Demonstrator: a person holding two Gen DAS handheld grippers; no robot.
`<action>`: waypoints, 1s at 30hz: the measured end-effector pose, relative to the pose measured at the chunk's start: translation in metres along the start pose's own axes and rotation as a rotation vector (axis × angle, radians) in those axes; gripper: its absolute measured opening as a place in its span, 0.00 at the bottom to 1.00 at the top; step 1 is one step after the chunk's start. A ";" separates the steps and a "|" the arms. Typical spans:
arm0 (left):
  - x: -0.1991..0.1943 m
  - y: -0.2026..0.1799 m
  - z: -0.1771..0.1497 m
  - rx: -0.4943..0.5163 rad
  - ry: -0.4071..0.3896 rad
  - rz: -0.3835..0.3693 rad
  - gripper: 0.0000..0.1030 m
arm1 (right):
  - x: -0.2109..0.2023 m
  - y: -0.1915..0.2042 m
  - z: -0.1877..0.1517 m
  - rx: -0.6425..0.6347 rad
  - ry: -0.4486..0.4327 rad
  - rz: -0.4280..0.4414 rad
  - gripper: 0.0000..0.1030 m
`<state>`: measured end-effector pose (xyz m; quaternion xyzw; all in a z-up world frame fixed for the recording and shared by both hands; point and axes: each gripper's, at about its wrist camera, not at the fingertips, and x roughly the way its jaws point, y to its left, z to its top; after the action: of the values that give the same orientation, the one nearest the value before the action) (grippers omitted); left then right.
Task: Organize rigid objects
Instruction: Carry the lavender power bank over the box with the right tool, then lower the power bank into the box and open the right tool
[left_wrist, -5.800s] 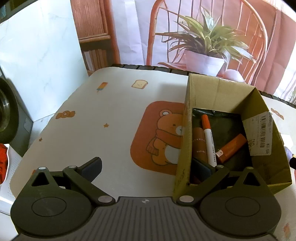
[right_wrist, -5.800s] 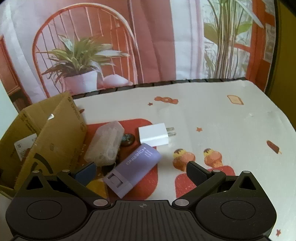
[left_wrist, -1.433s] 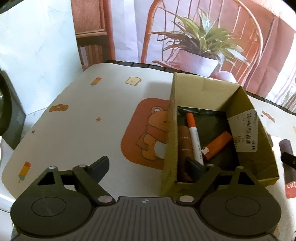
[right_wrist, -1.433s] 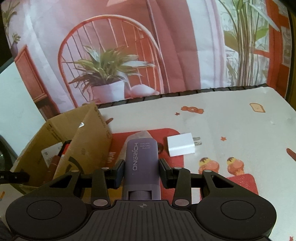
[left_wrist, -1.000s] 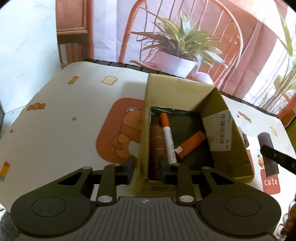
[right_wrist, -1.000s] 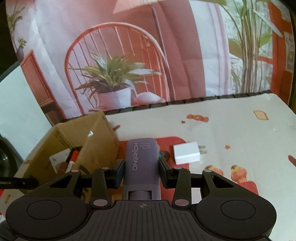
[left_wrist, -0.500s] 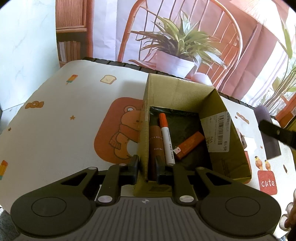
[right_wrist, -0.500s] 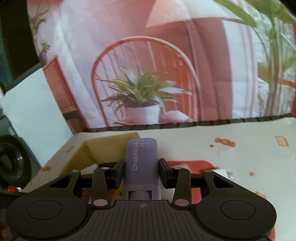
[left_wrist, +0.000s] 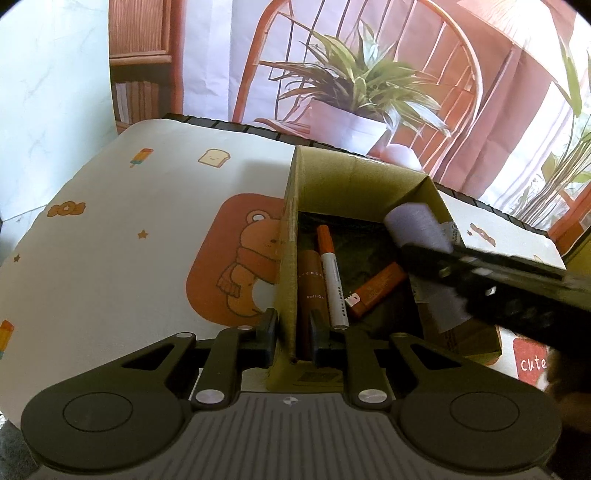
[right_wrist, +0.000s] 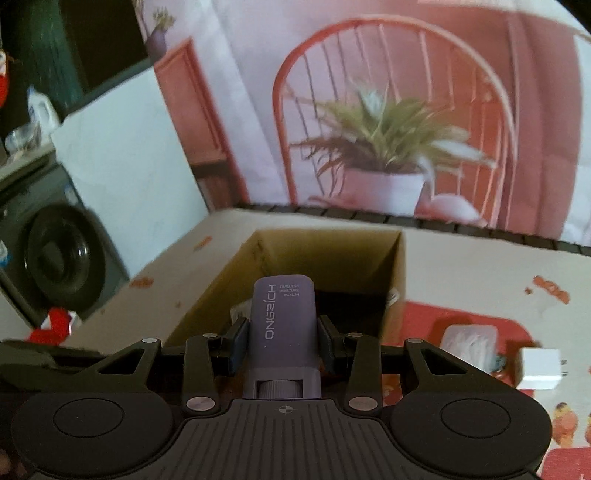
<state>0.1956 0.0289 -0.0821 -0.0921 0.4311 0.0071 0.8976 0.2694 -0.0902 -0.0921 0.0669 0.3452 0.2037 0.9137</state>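
On the patterned table (left_wrist: 110, 258), an open cardboard box (left_wrist: 291, 236) is sitting beside the printed bear patch (left_wrist: 240, 258), and the left gripper (left_wrist: 293, 332) is pinching the box's near left wall, one finger outside the cardboard and the other inside it. Inside the box, a brown tube (left_wrist: 312, 291), a white marker with an orange cap (left_wrist: 330, 280) and an orange stick (left_wrist: 376, 290) are lying on the dark bottom, the tube and marker side by side along the left wall, the stick angled toward the right. The right gripper (right_wrist: 282, 341) is clamping a purple balm stick (right_wrist: 284, 325) by its sides, the printed end pointing forward over the box opening; in the left wrist view that stick (left_wrist: 417, 225) is hanging above the right half of the box, clear of the contents, though its outline is blurred. To the right of the box, on a red patch of the table, a clear plastic case (right_wrist: 469, 343) and a white plug (right_wrist: 539, 369) are lying close together. A printed backdrop with a potted plant (right_wrist: 384, 155) is hanging behind the table.
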 end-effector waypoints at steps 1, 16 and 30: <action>0.000 0.000 0.000 -0.002 0.000 -0.002 0.18 | 0.004 0.001 -0.002 -0.006 0.011 -0.003 0.35; 0.001 -0.001 0.000 0.001 -0.001 -0.006 0.19 | 0.019 0.006 -0.007 -0.044 0.069 -0.024 0.36; 0.001 -0.001 0.001 0.006 0.002 -0.003 0.19 | 0.015 0.001 -0.007 -0.014 0.053 -0.014 0.39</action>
<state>0.1972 0.0282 -0.0826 -0.0900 0.4319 0.0042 0.8974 0.2747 -0.0835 -0.1061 0.0527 0.3681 0.2016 0.9061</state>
